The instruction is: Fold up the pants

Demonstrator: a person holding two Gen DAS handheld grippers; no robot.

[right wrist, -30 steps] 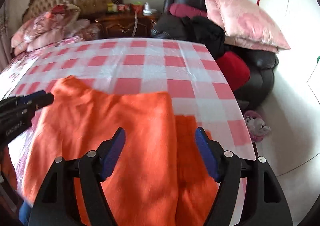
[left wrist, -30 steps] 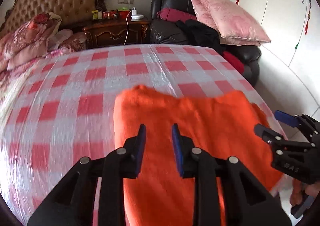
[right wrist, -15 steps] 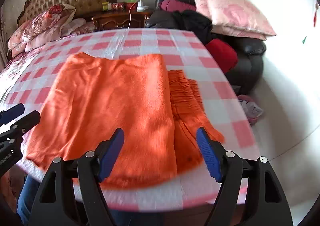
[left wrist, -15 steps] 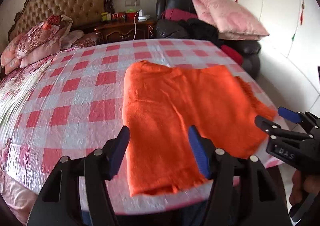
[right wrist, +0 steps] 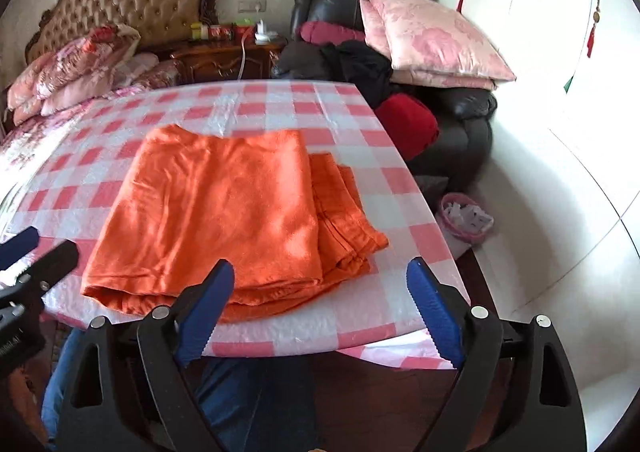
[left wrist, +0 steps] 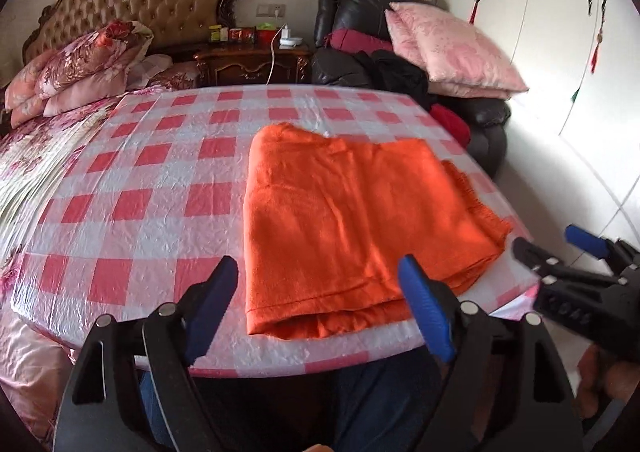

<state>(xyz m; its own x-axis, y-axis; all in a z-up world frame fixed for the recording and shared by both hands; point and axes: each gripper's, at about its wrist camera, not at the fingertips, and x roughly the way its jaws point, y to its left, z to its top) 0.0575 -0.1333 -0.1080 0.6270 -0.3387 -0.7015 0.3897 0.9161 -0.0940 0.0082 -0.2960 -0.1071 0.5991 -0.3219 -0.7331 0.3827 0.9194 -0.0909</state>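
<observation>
The orange pants (left wrist: pixel 352 220) are lying folded mid-frame on the checked bench (left wrist: pixel 160 180). Left claw (left wrist: pixel 320 304) and right claw (right wrist: pixel 324 304) are both hanging wide open, holding nothing.

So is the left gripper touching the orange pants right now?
Apart. In the left wrist view the left gripper is open, its fingers short of the orange pants.

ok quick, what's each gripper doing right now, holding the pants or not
Left gripper: open, holding nothing, clear of the orange pants.
Right gripper: open, holding nothing, also clear of the pants.
</observation>
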